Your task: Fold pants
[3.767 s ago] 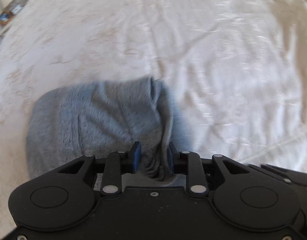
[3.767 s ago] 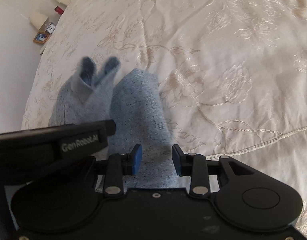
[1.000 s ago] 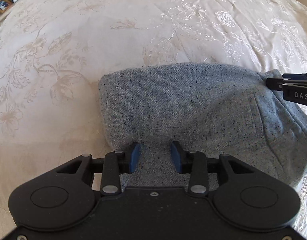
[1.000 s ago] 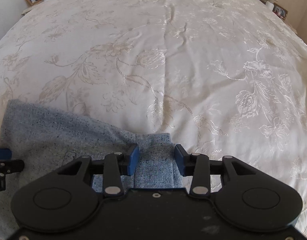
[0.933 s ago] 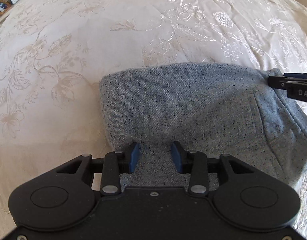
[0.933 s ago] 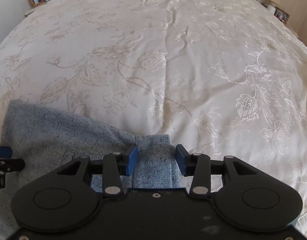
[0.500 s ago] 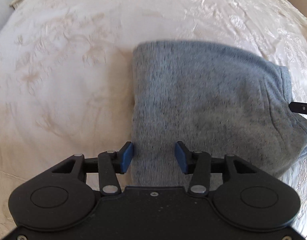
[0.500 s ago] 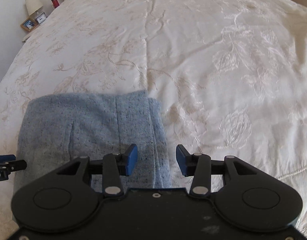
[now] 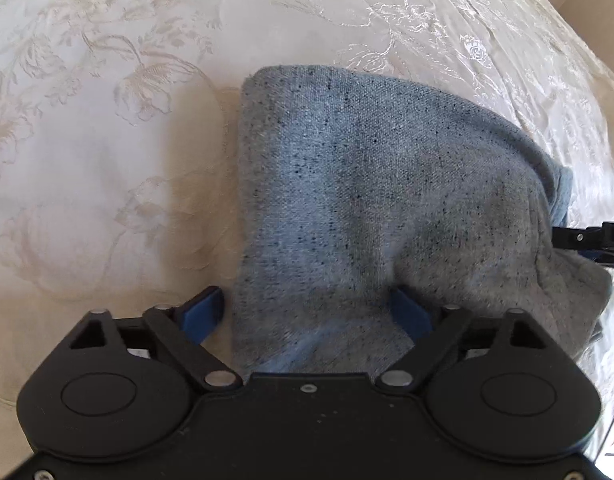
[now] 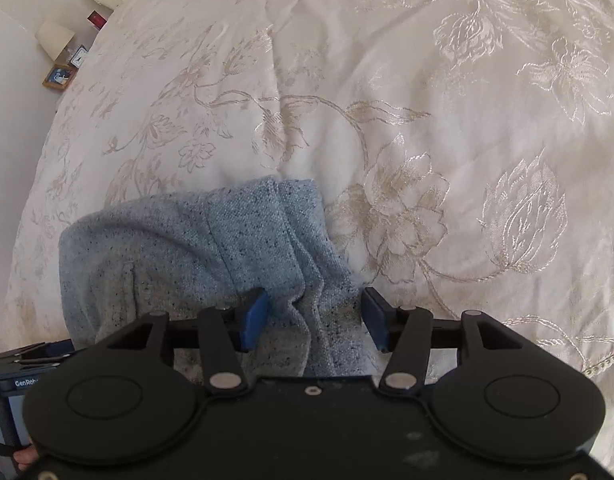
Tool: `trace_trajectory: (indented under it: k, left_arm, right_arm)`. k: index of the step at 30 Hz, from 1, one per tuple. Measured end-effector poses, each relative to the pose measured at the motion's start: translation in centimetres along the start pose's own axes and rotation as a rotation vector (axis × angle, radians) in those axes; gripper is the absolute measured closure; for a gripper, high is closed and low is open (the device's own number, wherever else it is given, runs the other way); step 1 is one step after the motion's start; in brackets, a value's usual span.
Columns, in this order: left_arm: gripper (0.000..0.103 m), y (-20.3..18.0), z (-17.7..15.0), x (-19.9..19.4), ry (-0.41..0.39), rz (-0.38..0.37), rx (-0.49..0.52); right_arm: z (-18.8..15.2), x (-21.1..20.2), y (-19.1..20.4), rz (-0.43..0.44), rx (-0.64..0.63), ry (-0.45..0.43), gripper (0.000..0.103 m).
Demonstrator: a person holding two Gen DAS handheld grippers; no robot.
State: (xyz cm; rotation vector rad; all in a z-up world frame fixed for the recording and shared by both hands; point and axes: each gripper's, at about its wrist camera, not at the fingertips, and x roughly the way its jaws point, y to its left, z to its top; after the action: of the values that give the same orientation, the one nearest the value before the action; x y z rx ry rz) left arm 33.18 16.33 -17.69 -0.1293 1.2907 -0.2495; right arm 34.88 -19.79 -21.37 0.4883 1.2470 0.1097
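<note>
We see the folded gray pants (image 9: 371, 200) lying on the bed cover (image 9: 107, 140) in the middle of the picture, with our left tongs (image 9: 311, 314) and right tongs (image 10: 315, 316) both wide around their near edge.

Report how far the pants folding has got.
Done: the grey-blue speckled knit pants lie in a compact folded bundle on the cream floral bedspread. In hand: the left tool and right tool straddle its near edge, open. Left: perhaps a final fold or tidying.
</note>
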Motion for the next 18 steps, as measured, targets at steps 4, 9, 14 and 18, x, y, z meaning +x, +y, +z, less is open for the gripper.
trace_trajectory:
  k: [4,9,14,18]
  left_arm:
    - [0.028,-0.9,0.5,-0.1,0.006,0.001,-0.025]
    - [0.084,-2.8,0.2,-2.3,-0.028,0.087,0.032]
    - [0.09,-2.4,-0.1,-6.3,-0.083,0.066,-0.032]
    - [0.093,-3.0,-0.9,-9.6,-0.125,0.09,-0.032]
  right_arm:
    - [0.5,0.2,0.1,0.018,-0.035,0.017,0.053]
    - [0.0,-1.3,2.9,-0.018,-0.154,-0.025,0.081]
    - [-0.7,-5.0,4.3,-0.008,-0.142,-0.102,0.087]
    - [-1.5,-8.3,5.7,-0.001,-0.181,-0.137,0.09]
